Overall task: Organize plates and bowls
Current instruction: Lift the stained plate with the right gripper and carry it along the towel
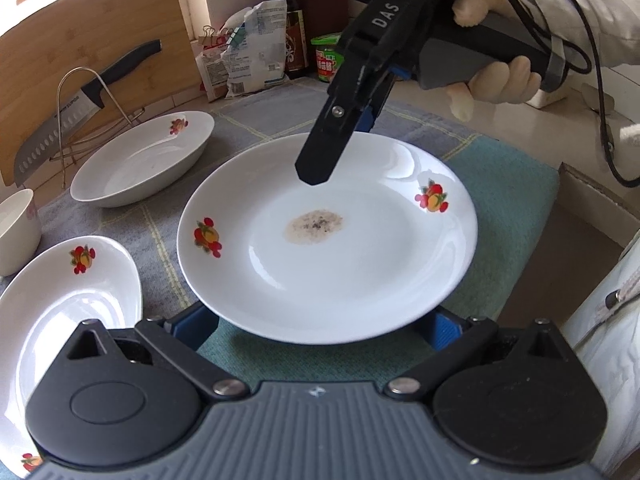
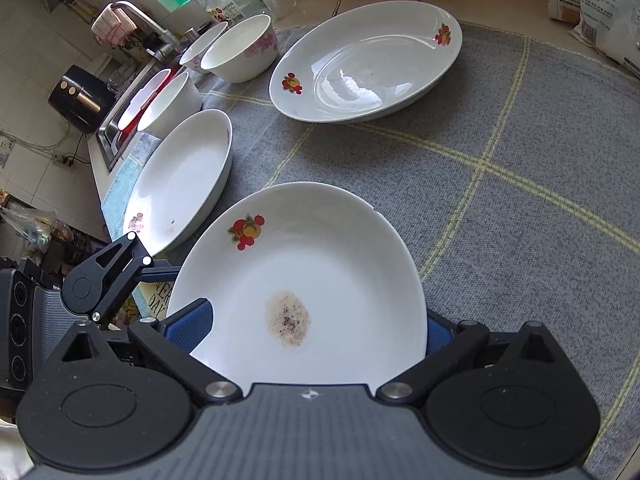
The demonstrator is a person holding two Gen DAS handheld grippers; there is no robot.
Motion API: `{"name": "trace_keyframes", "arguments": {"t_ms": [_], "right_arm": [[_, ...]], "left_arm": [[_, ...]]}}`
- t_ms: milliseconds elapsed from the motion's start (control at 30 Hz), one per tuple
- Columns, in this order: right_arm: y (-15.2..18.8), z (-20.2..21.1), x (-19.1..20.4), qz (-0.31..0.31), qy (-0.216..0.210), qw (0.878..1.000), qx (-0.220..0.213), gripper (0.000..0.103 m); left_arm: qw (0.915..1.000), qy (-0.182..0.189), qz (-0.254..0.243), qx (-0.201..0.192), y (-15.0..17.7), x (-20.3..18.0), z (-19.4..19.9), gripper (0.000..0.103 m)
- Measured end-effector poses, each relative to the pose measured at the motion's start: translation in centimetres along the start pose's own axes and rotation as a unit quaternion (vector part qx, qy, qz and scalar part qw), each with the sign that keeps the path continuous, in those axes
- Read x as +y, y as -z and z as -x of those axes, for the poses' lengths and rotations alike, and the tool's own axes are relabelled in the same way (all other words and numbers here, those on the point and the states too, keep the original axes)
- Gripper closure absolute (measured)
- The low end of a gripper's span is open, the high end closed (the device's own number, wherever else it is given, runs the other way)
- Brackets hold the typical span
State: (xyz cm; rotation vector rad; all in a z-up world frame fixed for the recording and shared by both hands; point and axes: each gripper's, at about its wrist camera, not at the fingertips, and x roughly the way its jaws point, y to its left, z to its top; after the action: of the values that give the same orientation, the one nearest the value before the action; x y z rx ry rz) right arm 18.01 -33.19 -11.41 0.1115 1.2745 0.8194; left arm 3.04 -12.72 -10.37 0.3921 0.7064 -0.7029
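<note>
A white plate with fruit prints and a brown stain (image 1: 328, 236) is held above the cloth; it also shows in the right wrist view (image 2: 304, 292). My left gripper (image 1: 320, 320) has its blue pads on either side of the plate's near rim. My right gripper (image 1: 344, 120) grips the plate's far rim, one finger over the rim and one under; in its own view (image 2: 316, 332) the plate fills the gap between its pads. Two more fruit-print plates (image 1: 144, 160) (image 1: 60, 304) lie on the cloth at the left.
White bowls (image 2: 240, 50) stand in a row by the sink (image 2: 120, 128). A knife (image 1: 72, 112) rests on a wire rack before a wooden board. Food bags (image 1: 244, 56) and bottles stand at the back. A cardboard box edge (image 1: 600, 196) is at the right.
</note>
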Motion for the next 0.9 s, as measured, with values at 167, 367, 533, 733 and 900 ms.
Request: {"name": "trace_keyframes", "arguments": {"t_ms": [167,367,533,733,900], "right_arm": [[-0.2,-0.1,0.1,0.004,-0.001,1.0,0.007,0.0],[-0.3,-0.2,0.2,0.002,0.002,1.0,0.011,0.0],[-0.3,-0.4,0.6,0.008,0.015,1.0,0.016,0.0],[-0.3,-0.3,0.8,0.016,0.025,0.999,0.018,0.0],[-0.2,0.2,0.7,0.016,0.026,0.999,0.014,0.0]], "left_arm": [[0.9999,0.009,-0.002,0.005,-0.1,0.2,-0.1,0.0],[0.9998,0.013,-0.003,0.011,-0.3,0.3,-0.1,0.001],[0.9998,0.012,-0.01,0.012,-0.4,0.3,-0.1,0.002],[0.9998,0.014,-0.009,0.01,-0.6,0.2,0.1,0.002],[0.9998,0.018,-0.007,0.008,-1.0,0.3,0.2,0.002]]}}
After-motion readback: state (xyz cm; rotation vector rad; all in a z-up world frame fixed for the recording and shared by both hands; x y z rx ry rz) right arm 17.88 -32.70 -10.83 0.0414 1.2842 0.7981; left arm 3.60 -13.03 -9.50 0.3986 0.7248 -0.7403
